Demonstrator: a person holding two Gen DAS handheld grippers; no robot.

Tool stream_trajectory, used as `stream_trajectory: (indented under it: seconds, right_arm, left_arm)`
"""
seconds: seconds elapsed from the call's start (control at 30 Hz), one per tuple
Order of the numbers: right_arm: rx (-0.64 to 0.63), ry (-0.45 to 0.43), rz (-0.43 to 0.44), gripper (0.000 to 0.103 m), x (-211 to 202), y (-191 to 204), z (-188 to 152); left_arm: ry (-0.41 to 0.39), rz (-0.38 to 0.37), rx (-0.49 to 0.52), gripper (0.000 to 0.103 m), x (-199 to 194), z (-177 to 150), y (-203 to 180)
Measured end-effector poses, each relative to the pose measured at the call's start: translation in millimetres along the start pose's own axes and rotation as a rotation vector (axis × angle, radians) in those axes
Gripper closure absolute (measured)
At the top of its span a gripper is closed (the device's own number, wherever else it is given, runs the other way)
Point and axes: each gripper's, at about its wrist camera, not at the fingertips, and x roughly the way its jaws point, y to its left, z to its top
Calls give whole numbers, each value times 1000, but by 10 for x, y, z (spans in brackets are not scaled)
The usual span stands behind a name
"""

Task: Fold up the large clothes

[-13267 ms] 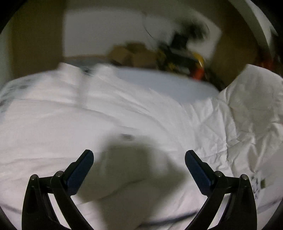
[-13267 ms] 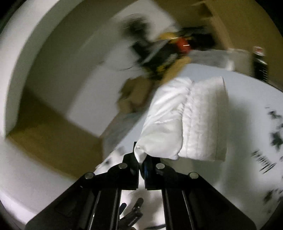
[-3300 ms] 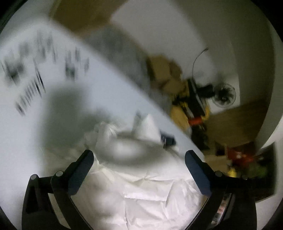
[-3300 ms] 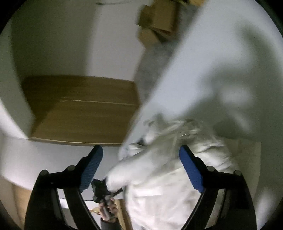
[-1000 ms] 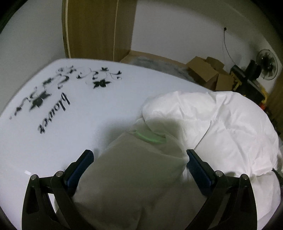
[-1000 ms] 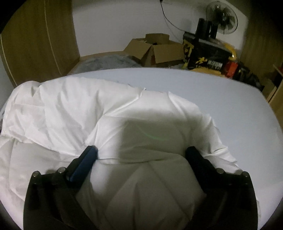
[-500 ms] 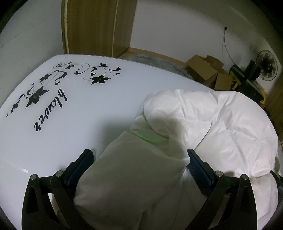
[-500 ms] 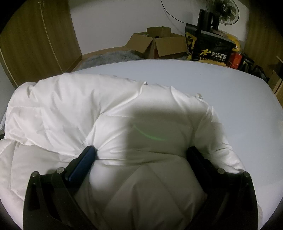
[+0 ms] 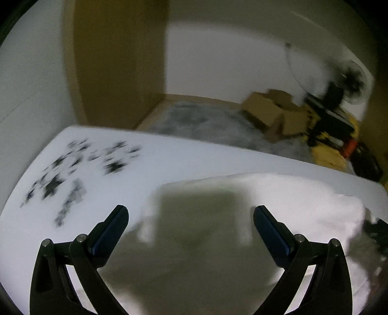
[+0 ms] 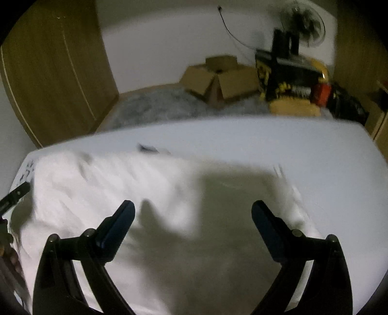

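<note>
1. Half a second ago both pairs of fingers straddled the puffed-up garment, its bulk bulging between them. Now both grippers have lifted back and the white padded garment (image 10: 150, 184) lies lower and flatter on the white table (image 10: 266, 143). Both views are smeared by motion.

2. The left gripper (image 9: 190, 227) is spread wide and holds nothing. The garment's near corner sits just ahead of it and between the finger lines, mostly under the gripper's own shadow.

3. The right gripper (image 10: 192, 221) is likewise splayed and empty. The garment lies directly ahead of and beneath it, not touching the fingertips as far as the blur allows.

4. Taking the garment as landmark: its long axis appears to run left to right across the right wrist view. The black floral print (image 9: 72, 174) on the table lies to its left. Cardboard boxes (image 10: 218, 77), a fan (image 10: 303, 21) and a grey rug (image 10: 155, 106) are well beyond its far edge, off the table.

5. My judgement: the garment spreads more fully under the right gripper, so that one is better placed for the next fold or press. The left one covers only the left end.

6. The open cardboard boxes are the only containers. Their contents cannot be made out.
</note>
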Motion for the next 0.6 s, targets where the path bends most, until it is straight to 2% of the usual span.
stream_trajectory:
  seconds: [0.07, 0.13, 0.17, 0.23, 0.4, 0.47, 0.5, 0.53, 0.57, 0.6]
  right_arm:
    - [-50, 30, -52, 6, 202, 159, 4]
    - [-43, 68, -42, 6, 396, 162, -73]
    - [-27, 83, -23, 5, 460, 129, -102]
    - [-7, 102, 11, 3, 526, 64, -126]
    - [-13, 118, 9, 1, 619, 52, -126]
    - [-49, 149, 5, 2, 554, 64, -119]
    - [-47, 150, 9, 3, 431, 24, -123]
    - [-9, 137, 37, 7, 224, -78, -141]
    - [30, 125, 57, 6, -12, -228, -192]
    - [44, 117, 50, 5, -191, -334, -278]
  left_arm:
    - [23, 44, 67, 0, 149, -19, -223]
    - [51, 75, 88, 0, 325, -108, -275]
    - [83, 50, 55, 0, 446, -163, -225]
    - [88, 22, 2, 0, 511, -195, -138]
    - [94, 35, 6, 0, 587, -219, -148]
    - [101, 74, 52, 0, 467, -196, -169]
    - [88, 67, 45, 0, 311, -201, -137]
    - [74, 29, 27, 0, 116, -225, -65]
    - [57, 4, 19, 0, -74, -258, 29]
    - [33, 11, 14, 0, -233, -305, 143]
